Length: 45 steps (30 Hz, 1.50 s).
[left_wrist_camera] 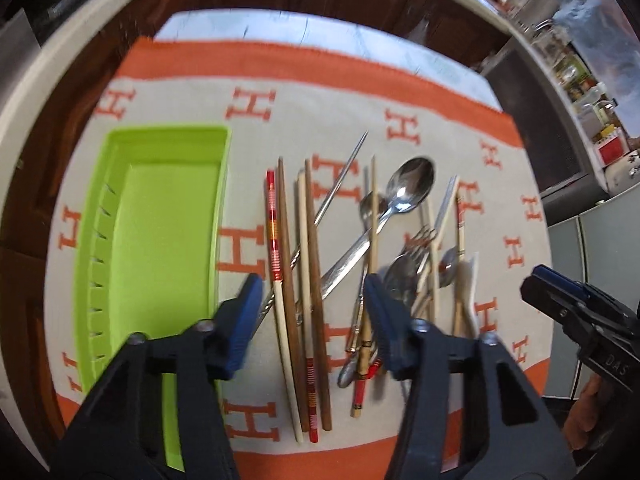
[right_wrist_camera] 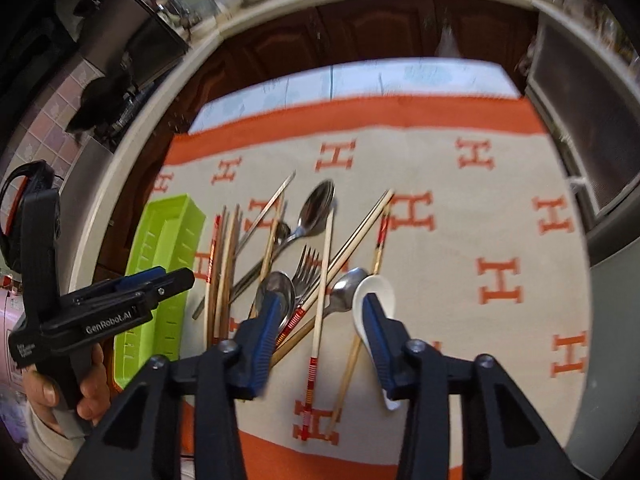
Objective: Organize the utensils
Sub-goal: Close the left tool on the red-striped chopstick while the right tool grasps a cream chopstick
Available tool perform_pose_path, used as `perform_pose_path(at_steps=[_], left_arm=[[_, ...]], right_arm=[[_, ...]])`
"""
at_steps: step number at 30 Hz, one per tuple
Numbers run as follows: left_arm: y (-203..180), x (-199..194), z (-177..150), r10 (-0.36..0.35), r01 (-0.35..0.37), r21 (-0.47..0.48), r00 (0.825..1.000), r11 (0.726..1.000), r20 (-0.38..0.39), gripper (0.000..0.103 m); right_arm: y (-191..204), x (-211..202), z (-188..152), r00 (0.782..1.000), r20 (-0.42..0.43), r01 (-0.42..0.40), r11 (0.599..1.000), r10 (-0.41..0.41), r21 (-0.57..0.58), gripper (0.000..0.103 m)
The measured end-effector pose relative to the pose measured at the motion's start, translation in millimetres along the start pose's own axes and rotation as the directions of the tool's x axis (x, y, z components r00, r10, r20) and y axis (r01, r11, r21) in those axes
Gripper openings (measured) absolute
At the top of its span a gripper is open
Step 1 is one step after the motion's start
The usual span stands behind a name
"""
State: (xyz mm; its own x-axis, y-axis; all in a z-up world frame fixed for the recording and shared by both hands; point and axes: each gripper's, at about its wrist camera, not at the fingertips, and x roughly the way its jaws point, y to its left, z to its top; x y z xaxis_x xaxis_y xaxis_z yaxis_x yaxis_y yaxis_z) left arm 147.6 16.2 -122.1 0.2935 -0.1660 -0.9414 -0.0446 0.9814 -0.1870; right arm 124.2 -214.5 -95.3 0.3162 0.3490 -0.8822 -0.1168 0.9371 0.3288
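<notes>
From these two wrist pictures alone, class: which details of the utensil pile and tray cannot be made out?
- Lime-green plastic tray: near end hidden behind the left tongs, left wrist view.
- White ceramic spoon: handle covered by the right tongs, right wrist view.
- Silver metal fork: blurred, handle buried under chopsticks.

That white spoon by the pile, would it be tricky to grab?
Probably. The white spoon looks glazed ceramic, so likely slippery and breakable if dropped. Its rounded bowl may rock or slide when pushed, and a chopstick seems to cross its handle, so lifting could disturb it.
</notes>
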Motion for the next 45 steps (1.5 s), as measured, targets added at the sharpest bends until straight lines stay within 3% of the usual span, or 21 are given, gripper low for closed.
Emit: perform_pose_path(at_steps=[3, 5, 12, 19, 32, 36, 45], left_arm=[[5, 25, -9, 0.003, -0.004, -0.017, 0.999, 1.000, -0.044, 0.024], [8, 33, -9, 0.006, -0.008, -0.030, 0.998, 1.000, -0.067, 0.018], [12, 52, 2, 0.094, -0.096, -0.023, 0.991, 0.995, -0.093, 0.009], [16, 76, 18, 0.133, -0.138, -0.026, 0.982, 0.990, -0.135, 0.006], [6, 99, 39, 0.124, -0.131, -0.030, 0.978, 0.991, -0.170, 0.005], [8, 97, 37, 0.122, -0.131, -0.038, 0.977, 0.991, -0.173, 0.004], [20, 91, 31, 0.092, -0.106, -0.084, 0.984, 0.991, -0.154, 0.003]], right_arm=[[2, 23, 4, 0.998, -0.052, -0.028, 1.000, 0.028, 0.014, 0.034], [4, 34, 7, 0.997, -0.069, -0.037, 0.999, 0.038, 0.011, 0.033], [11, 48, 18, 0.995, -0.089, -0.039, 0.999, 0.038, -0.001, 0.028], [10, 55, 25, 0.995, -0.097, -0.037, 0.999, 0.037, 0.002, 0.026], [0, 79, 36, 0.989, -0.147, -0.013, 0.999, 0.018, 0.033, 0.025], [-2, 92, 40, 0.985, -0.175, -0.003, 0.999, 0.009, 0.035, 0.017], [1, 104, 39, 0.977, -0.206, 0.045, 0.999, -0.045, -0.007, 0.015]])
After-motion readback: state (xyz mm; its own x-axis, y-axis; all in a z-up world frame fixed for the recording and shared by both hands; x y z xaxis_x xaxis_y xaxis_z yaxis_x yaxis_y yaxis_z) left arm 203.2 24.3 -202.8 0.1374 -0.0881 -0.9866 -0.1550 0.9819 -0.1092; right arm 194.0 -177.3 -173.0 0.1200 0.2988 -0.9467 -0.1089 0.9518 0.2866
